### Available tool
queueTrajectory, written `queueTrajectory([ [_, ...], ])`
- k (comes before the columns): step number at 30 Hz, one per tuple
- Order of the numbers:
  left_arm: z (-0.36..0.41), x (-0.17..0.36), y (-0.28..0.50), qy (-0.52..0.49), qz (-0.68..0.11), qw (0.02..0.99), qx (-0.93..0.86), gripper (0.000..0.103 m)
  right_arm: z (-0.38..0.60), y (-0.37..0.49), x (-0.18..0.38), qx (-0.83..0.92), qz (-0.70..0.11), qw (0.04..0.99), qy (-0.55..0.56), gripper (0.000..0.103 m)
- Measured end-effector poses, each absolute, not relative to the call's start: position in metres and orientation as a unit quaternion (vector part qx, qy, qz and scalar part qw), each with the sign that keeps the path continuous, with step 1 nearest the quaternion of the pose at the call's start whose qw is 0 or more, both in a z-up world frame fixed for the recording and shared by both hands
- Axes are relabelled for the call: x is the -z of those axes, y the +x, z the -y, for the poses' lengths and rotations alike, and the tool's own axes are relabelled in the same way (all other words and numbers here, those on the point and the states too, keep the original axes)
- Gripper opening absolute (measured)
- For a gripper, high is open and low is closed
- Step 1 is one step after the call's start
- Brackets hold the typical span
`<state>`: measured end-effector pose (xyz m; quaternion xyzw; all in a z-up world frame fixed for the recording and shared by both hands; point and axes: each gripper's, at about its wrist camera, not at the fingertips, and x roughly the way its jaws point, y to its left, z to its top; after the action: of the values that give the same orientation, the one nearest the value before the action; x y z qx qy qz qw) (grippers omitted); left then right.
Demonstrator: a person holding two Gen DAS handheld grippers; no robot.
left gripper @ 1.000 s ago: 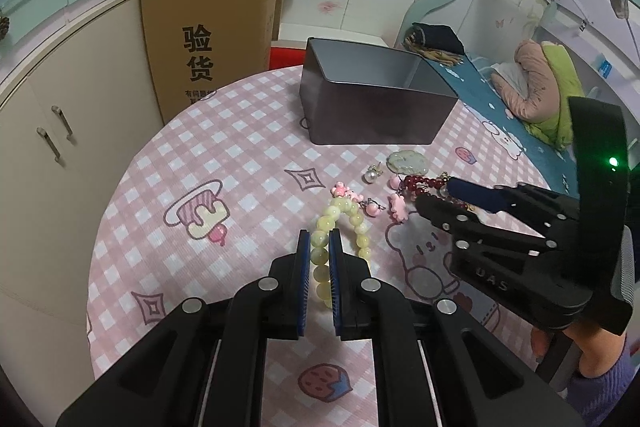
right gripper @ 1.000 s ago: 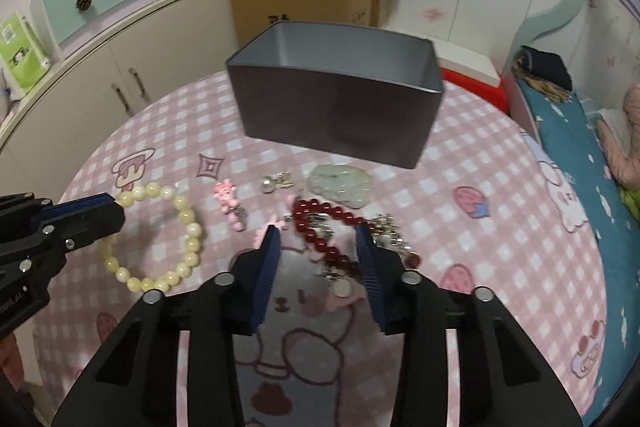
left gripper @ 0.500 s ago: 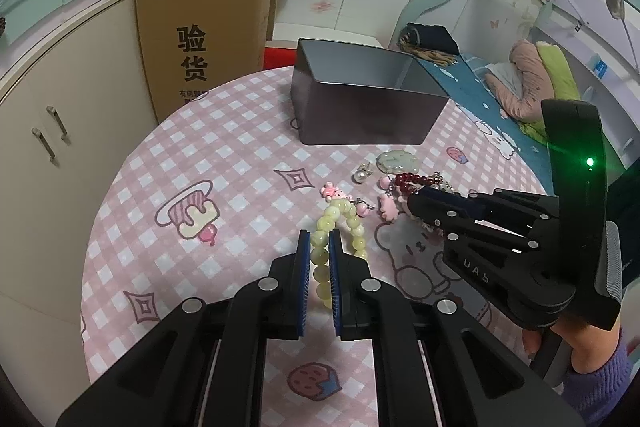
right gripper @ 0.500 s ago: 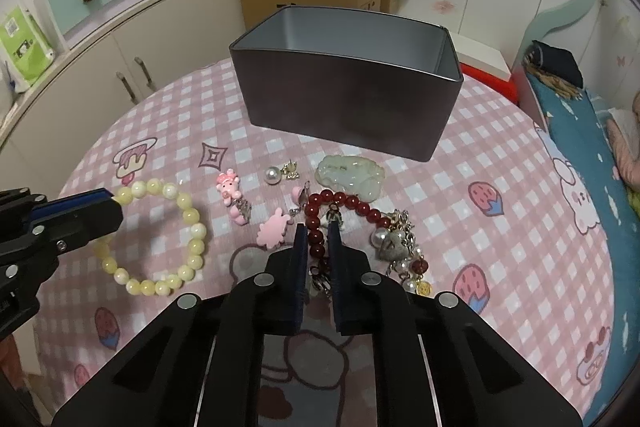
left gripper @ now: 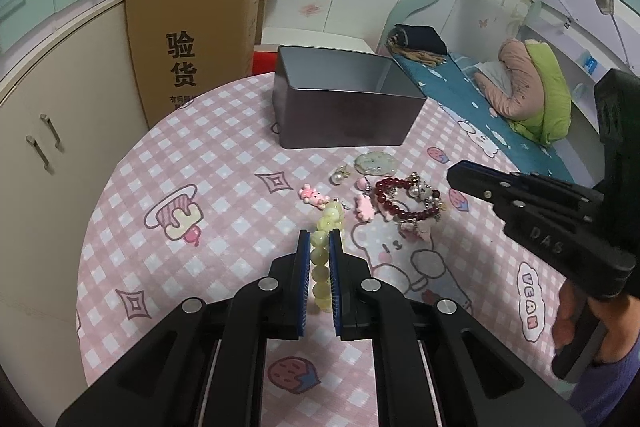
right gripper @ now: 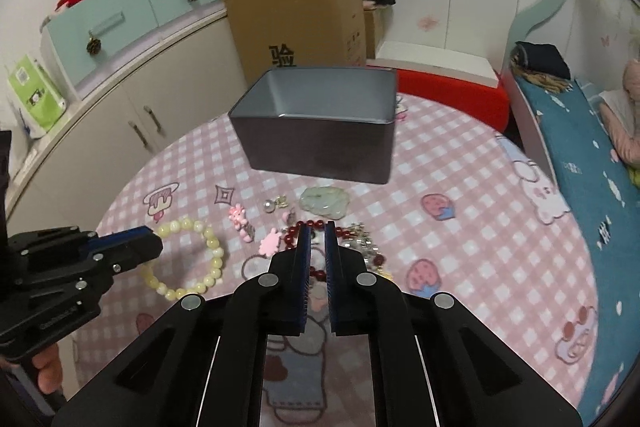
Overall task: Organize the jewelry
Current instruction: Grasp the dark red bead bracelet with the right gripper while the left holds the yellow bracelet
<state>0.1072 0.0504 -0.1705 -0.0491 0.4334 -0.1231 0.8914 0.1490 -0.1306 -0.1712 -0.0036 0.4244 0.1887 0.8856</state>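
Note:
My left gripper [left gripper: 320, 237] is shut on the pale yellow bead bracelet [left gripper: 323, 267]. The beads run in a line between its pads and out past the tips. In the right wrist view that bracelet [right gripper: 208, 247] shows as a ring with the left gripper [right gripper: 154, 245] at its left side. My right gripper [right gripper: 316, 227] is shut with nothing gripped. It hangs just above the dark red bead bracelet [right gripper: 344, 233], which lies on the pink checked cloth. In the left wrist view the right gripper [left gripper: 452, 174] is clear of the red bracelet [left gripper: 400, 215].
An open grey tin box [right gripper: 320, 147] stands at the back of the round table [left gripper: 224, 155]. A jade pendant [right gripper: 325, 202], a pearl earring [right gripper: 270, 205] and pink charms [right gripper: 240, 217] lie before it. A cardboard box [left gripper: 188, 39] leans behind; a bed [left gripper: 460, 95] borders the right.
My right gripper closed around the red bracelet, then rose and drew back without it; the bracelet stays on the cloth. In the left view the yellow bracelet's loop narrowed to a line.

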Motion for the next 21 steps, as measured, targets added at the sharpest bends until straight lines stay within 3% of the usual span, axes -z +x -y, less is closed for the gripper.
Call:
queueTrajectory([
  [12, -0.055, 0.171, 0.102, -0.051, -0.436, 0.891, 0.119, 0.008, 0.089, 0.158, 0.214, -0.198, -0.45, 0.866, -0.089, 0.011],
  [21, -0.056, 0.175, 0.107, -0.055, -0.441, 0.888, 0.122, 0.008, 0.09, 0.167, 0.22, -0.214, -0.46, 0.858, -0.08, 0.011],
])
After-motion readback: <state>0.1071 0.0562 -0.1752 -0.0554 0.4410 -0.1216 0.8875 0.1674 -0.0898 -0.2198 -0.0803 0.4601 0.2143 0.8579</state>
